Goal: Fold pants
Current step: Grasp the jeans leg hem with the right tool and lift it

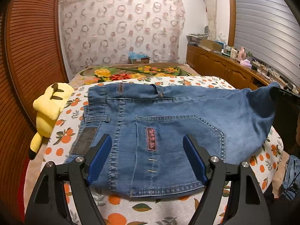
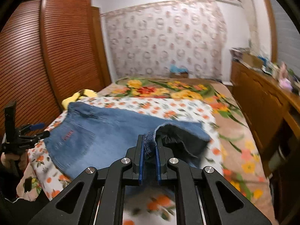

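Observation:
Blue denim pants (image 1: 168, 123) lie on the orange-print bedspread, back pocket up, waistband toward the far side. My left gripper (image 1: 148, 140) hovers open over the pocket area, its blue pads wide apart and nothing between them. In the right wrist view the pants (image 2: 105, 131) stretch to the left, and my right gripper (image 2: 150, 140) is shut on a raised fold of their leg hem, lifted off the bed. The left gripper (image 2: 40, 129) shows at the far left of that view, held by a hand.
A yellow plush toy (image 1: 48, 108) lies at the bed's left edge beside a slatted wooden wardrobe (image 1: 28, 56). A wooden dresser (image 1: 225, 65) with clutter runs along the right. A floral blanket (image 2: 168, 90) covers the bed's far end.

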Action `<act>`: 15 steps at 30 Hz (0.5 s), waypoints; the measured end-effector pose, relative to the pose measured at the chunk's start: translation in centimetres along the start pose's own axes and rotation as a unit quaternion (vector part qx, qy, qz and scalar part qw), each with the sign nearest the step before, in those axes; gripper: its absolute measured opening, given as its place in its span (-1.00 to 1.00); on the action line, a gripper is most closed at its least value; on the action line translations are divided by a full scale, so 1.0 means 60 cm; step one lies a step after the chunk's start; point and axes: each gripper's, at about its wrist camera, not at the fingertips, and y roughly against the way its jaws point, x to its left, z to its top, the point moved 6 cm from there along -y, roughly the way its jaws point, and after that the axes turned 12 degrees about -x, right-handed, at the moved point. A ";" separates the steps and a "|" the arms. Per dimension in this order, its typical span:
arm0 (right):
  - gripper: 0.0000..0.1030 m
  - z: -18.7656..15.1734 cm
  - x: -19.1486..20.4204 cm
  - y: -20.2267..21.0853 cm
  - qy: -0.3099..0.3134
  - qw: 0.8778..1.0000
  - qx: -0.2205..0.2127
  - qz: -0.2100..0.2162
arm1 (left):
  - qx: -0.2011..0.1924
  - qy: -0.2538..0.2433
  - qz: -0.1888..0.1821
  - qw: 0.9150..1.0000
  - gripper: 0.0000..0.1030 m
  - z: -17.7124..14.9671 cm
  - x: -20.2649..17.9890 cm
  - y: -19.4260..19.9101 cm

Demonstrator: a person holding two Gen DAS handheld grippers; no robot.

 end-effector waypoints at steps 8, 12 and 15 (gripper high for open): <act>-0.81 0.053 0.108 -0.072 0.048 0.996 -0.015 0.070 | -0.008 0.008 0.012 1.000 0.53 0.004 0.032 0.021; -0.81 0.081 0.155 -0.107 0.070 0.992 -0.026 0.106 | -0.011 0.015 0.020 1.000 0.53 0.003 0.050 0.029; -0.81 0.105 0.202 -0.129 0.082 0.986 -0.036 0.141 | -0.011 0.020 0.028 0.999 0.53 0.000 0.068 0.034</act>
